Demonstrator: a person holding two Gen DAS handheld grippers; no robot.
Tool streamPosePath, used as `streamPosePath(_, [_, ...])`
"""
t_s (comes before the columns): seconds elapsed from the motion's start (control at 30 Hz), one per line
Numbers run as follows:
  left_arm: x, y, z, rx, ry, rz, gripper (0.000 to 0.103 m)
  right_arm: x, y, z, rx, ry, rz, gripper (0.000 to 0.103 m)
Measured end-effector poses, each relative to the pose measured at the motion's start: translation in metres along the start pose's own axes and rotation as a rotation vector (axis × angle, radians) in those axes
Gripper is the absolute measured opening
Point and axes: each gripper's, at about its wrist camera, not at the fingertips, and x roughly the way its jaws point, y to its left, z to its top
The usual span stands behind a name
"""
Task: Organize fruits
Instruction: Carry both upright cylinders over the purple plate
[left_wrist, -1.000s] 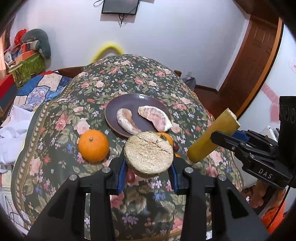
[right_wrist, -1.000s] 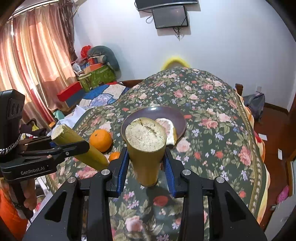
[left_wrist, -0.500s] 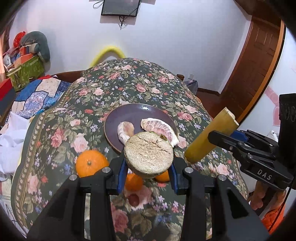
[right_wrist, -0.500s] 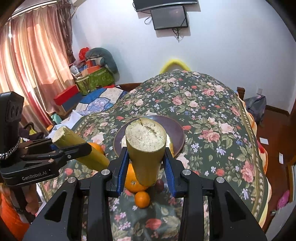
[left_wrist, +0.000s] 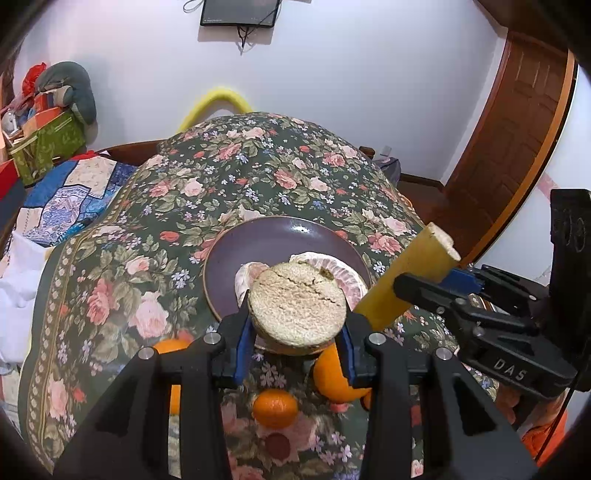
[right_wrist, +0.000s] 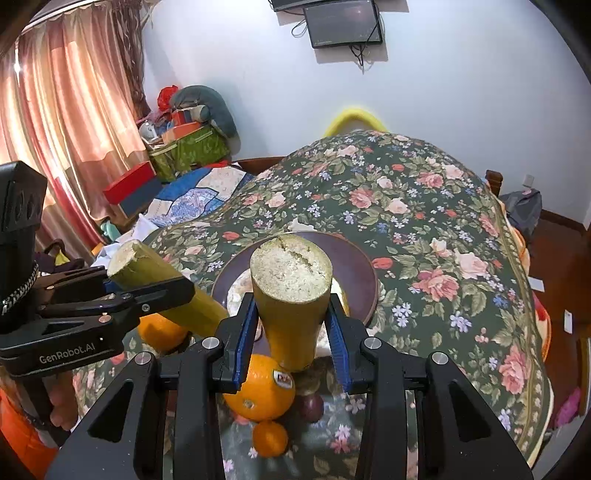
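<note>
Sticks of sugar cane are sitting in both my tools. My left gripper (left_wrist: 297, 325) is pinching 1 cane stick (left_wrist: 297, 312) between its blue pads, and I am seeing the cut end face on. My right gripper (right_wrist: 291, 332) is pinching the other cane stick (right_wrist: 291, 295) the same way. Each stick is pointing forward and up a little, so the long part is reaching out past the pads.

I am holding both sticks over the near edge of the brown plate (left_wrist: 273, 236). I think I am doing this because the plate is where the fruit is going. 2 peeled fruit pieces (left_wrist: 341, 273) are lying on the plate already, so space there is tight.

Other fruit is waiting on the flowery cloth (right_wrist: 424, 229) below my tools: a big orange with a sticker (right_wrist: 258, 387), a small orange (right_wrist: 270, 437) and a dark round fruit (right_wrist: 311, 406). Another orange (right_wrist: 162, 330) is lying under my left tool.

I think I am needing to lower the sticks gently, since round sticks are likely to roll.
</note>
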Motion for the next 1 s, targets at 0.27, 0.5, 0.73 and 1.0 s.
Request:
streamPosePath(0.27, [0.034,0.007,0.009,-0.020,0.055,-0.017,0.038,0.024,-0.001,0.004,-0.018,0.024,0.012,0.034])
streamPosePath(0.5, [0.047,0.012,0.015,-0.039,0.053,-0.028,0.038,0.038,-0.007,0.009,-0.014,0.026,0.030,0.033])
streamPosePath(0.73, [0.057,0.019,0.023,-0.061,0.055,-0.027,0.038,0.051,-0.010,0.012,0.002,0.041,0.033,0.035])
streamPosePath(1.0, [0.062,0.023,0.027,-0.068,0.059,-0.028,0.039,0.054,-0.014,0.010,0.004,0.049,0.039,0.036])
